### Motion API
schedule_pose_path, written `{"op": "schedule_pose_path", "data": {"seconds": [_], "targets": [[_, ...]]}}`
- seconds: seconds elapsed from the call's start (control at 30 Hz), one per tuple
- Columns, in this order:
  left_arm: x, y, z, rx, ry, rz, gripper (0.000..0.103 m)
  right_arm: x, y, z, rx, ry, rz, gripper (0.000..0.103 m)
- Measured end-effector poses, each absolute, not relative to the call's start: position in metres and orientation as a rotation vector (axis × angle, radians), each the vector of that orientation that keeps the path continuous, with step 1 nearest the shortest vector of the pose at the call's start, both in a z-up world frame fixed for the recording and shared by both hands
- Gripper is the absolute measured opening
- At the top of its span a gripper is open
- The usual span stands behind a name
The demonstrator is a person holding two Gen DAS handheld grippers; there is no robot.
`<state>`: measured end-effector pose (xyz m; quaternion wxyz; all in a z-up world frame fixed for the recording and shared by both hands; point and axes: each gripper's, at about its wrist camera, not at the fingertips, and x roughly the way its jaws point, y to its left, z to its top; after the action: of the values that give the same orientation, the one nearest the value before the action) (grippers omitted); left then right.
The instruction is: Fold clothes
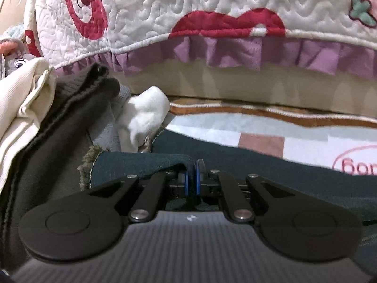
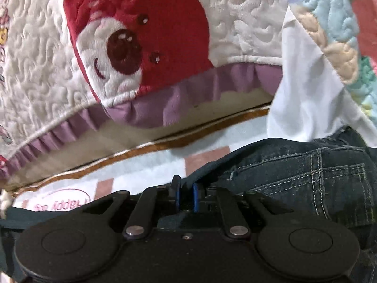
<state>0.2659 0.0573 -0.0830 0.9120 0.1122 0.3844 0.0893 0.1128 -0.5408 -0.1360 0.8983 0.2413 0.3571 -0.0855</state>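
1. Left gripper [image 1: 192, 176]: lower centre of the left wrist view. Its blue pads are pinched together on a fold of dark denim that drapes in from the left.
2. Right gripper [image 2: 186, 195]: lower centre of the right wrist view. The jaws are nearly together, with an edge of dark denim passing between the blue pads; the pads seem to be clamping it, though the fabric hides the contact.
3. Jeans [image 2: 306, 176]: dark blue denim with pale stitching and a pocket, filling the lower right of the right wrist view. In the left wrist view they stretch across the lower half, frayed hem [image 1: 88, 165] at lower left.
4. Mat [image 1: 235, 129]: pale blue and pink squares with a brown border, lying under the jeans at mid frame.
5. Quilt [image 1: 188, 7]: white, quilted, with red bear patches and a purple frill, across the top of both views.
6. Pile of clothes [image 1: 47, 118]: cream, black and grey pieces at the left of the left wrist view, with a white cloth [image 1: 146, 110] beside them.
7. White garment [image 2: 306, 94]: upper right of the right wrist view, just above the jeans.
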Motion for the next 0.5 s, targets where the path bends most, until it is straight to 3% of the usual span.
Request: {"op": "schedule_pose_path", "data": {"seconds": [0.23, 0.43, 0.5], "targets": [[0.292, 0.061, -0.091, 0.141, 0.839, 0.220, 0.006, 0.127, -0.539, -0.157, 0.426, 0.775, -0.136, 0.011], [0.307, 0.049, -0.111, 0.226, 0.856, 0.218, 0.007, 0.130, -0.542, -0.157, 0.414, 0.791, -0.117, 0.010], [0.312, 0.050, -0.118, 0.221, 0.882, 0.234, 0.011, 0.133, -0.544, -0.160, 0.426, 0.807, -0.120, 0.010]]}}
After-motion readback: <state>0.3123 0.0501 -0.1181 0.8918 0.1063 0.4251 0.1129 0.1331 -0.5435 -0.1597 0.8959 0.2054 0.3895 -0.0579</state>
